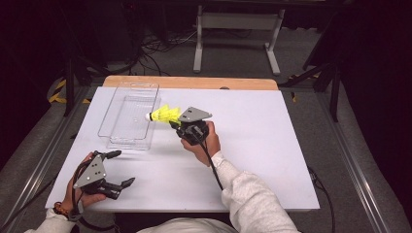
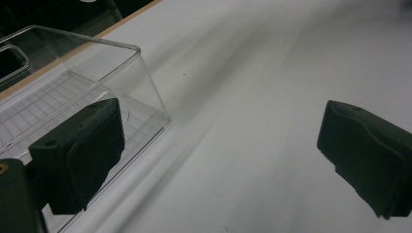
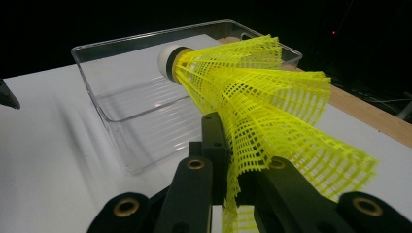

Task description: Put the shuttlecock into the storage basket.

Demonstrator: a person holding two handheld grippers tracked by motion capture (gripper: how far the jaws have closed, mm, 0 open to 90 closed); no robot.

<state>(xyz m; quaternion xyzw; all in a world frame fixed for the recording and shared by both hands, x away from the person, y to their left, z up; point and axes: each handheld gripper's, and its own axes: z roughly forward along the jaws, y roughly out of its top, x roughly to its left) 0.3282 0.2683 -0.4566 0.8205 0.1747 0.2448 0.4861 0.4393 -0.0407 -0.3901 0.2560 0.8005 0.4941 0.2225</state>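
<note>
Right tool point(image 1: 174, 124) clamped on the yellow shuttlecock point(image 1: 164, 115) skirt, cork pointing away toward the clear tray point(image 1: 127, 141).

The lower edge of the yellow mesh plastic shuttlecock point(image 3: 262, 111) is disappearing between the black jaws in the right gripper view, which is hiding the pads' contact. In the left gripper view, the clear plastic rectangular box point(image 2: 73, 92) is running off the left edge, one black jaw covering part of its wall.

The left gripper point(image 2: 218, 160) is held with its black jaws spread wide over the white table point(image 2: 272, 73); a clear rectangular plastic container point(image 2: 97, 68) is seen behind its left jaw.
</note>
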